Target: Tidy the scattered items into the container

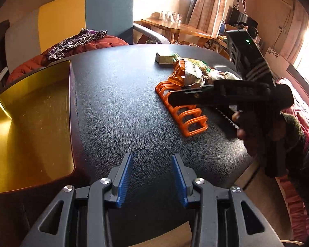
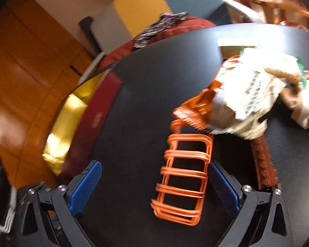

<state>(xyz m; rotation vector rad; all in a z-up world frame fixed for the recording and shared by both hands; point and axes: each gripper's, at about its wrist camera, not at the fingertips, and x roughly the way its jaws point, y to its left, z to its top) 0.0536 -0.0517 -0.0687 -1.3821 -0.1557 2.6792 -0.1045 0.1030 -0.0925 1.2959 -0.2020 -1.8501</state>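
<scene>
An orange plastic rack (image 1: 183, 107) lies on the black table (image 1: 134, 103), also in the right wrist view (image 2: 185, 177). A crumpled snack bag (image 1: 187, 73) rests on its far end (image 2: 245, 103). A small green-gold box (image 1: 165, 58) lies behind. The container, a dark box with gold lining (image 1: 31, 123), sits at the table's left (image 2: 72, 123). My left gripper (image 1: 152, 179) is open and empty over the table's near edge. My right gripper (image 2: 154, 187) is open, low over the near end of the rack; its right pad (image 2: 222, 187) is beside the rack.
A brown studded strip (image 2: 263, 164) lies right of the rack. A red jacket with leopard-print cloth (image 1: 82, 43) lies on a chair behind the table. A wooden side table (image 1: 175, 26) stands at the back. A bed with red cover (image 1: 294, 123) is on the right.
</scene>
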